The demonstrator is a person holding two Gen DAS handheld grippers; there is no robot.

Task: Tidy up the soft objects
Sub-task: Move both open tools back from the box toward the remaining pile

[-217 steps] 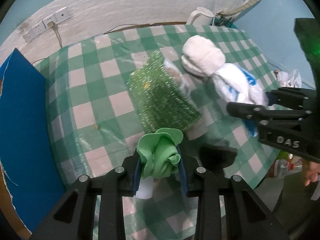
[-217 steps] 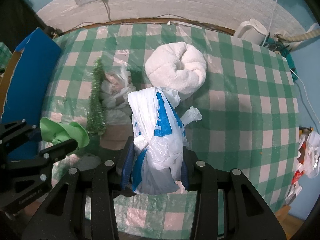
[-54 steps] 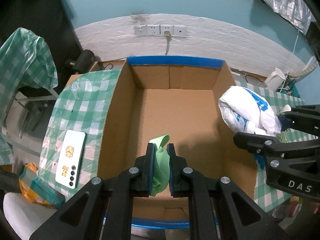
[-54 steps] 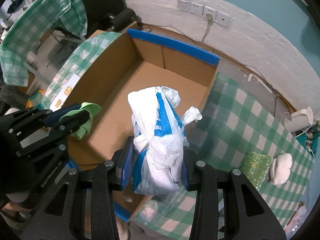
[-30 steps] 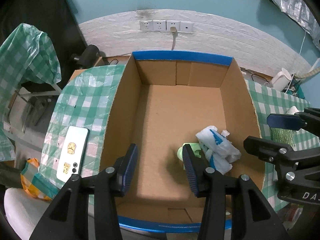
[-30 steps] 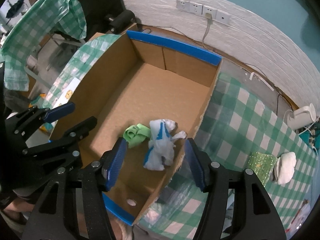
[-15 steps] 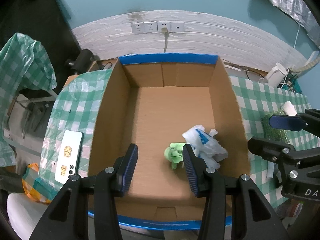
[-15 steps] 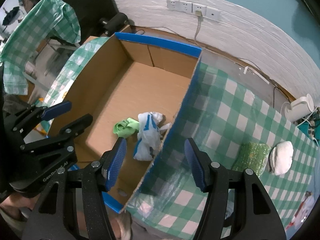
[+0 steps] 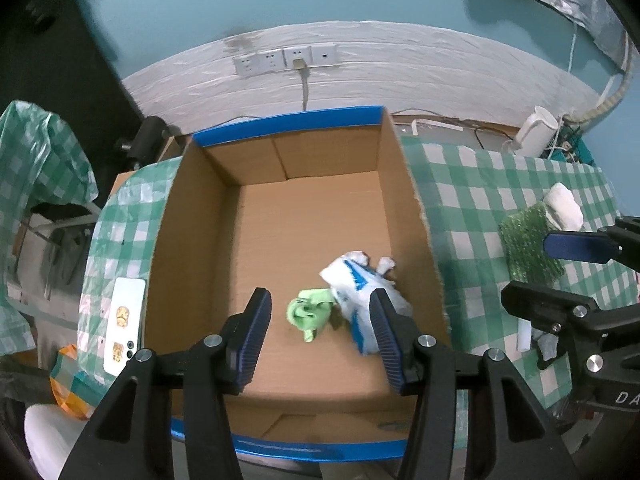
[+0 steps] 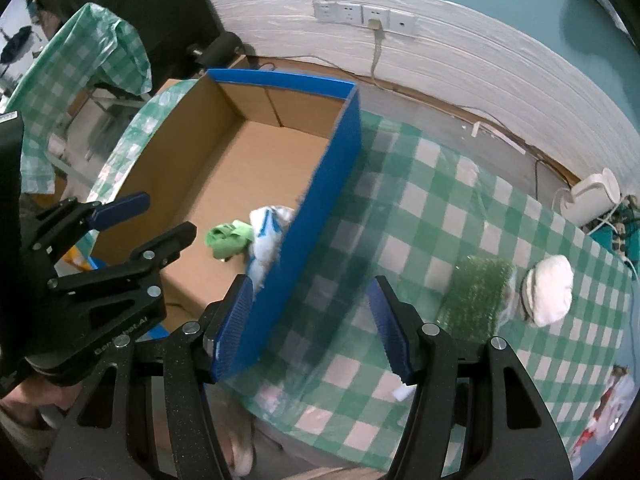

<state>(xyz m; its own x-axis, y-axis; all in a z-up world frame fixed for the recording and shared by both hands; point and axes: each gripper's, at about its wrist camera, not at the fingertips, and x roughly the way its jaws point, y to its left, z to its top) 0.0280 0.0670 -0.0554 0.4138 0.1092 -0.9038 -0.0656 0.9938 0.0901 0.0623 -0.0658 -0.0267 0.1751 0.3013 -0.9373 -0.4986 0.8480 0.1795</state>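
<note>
Green-and-white checked cloth [image 10: 424, 216] is seen covering the worktop, with a white brick-patterned wall strip and a row of sockets [image 9: 284, 60] behind. An open cardboard box [image 9: 192, 240] with blue-taped edges is set at the worktop's left end. On the box floor a crumpled green cloth [image 9: 310, 312] lies touching a white-and-blue plastic bag [image 9: 356, 280], both near the right wall. The left claw [image 9: 318, 334] is held above the box, jaws wide, nothing gripped. The right claw [image 10: 310, 320] is held over the box's right wall and the checked cloth, jaws wide and empty. A green glittery pad [image 10: 476, 296] and a rolled white towel [image 10: 548, 296] lie just beside each other further right. A phone [image 9: 124, 324] lies left of the box
</note>
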